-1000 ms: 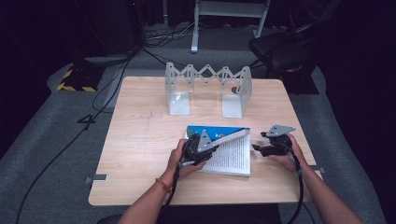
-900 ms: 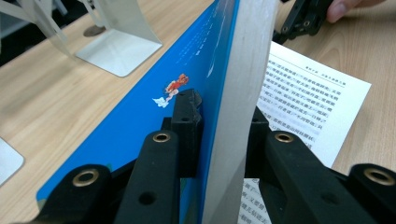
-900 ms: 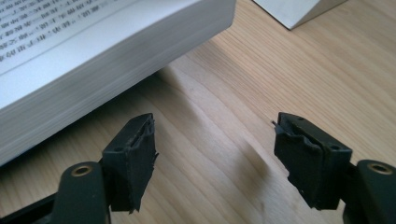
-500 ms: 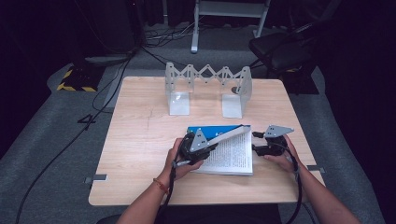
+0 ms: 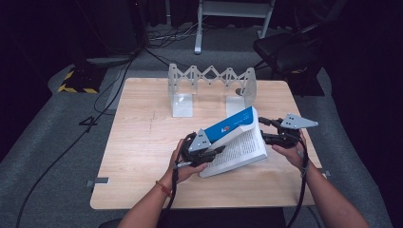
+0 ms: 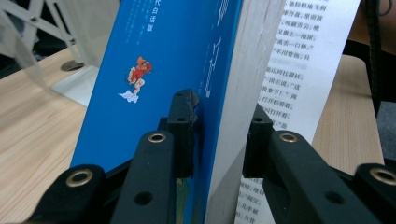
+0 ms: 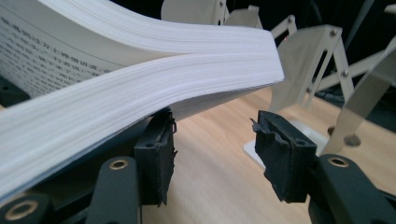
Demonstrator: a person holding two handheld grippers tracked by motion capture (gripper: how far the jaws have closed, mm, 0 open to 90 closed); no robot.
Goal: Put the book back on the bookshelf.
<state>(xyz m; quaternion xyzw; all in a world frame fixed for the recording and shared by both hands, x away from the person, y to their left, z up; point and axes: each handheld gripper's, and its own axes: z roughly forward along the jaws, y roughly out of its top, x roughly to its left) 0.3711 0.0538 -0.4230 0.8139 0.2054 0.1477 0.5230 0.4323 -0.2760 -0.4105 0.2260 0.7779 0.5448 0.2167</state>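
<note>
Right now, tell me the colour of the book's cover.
Blue, on the book; the left gripper view shows it best.

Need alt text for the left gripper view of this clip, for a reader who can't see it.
Two black jaws of the left tool clamp a thick block of pages together with the blue cover of a book, which stands tilted up off the wooden table. To the right a loose page of printed text fans away; a folding metal rack stands at upper left.

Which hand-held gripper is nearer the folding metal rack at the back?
Right. The right hand-held gripper sits just before the rack's right foot; the left hand-held gripper clamps the book farther back.
</note>
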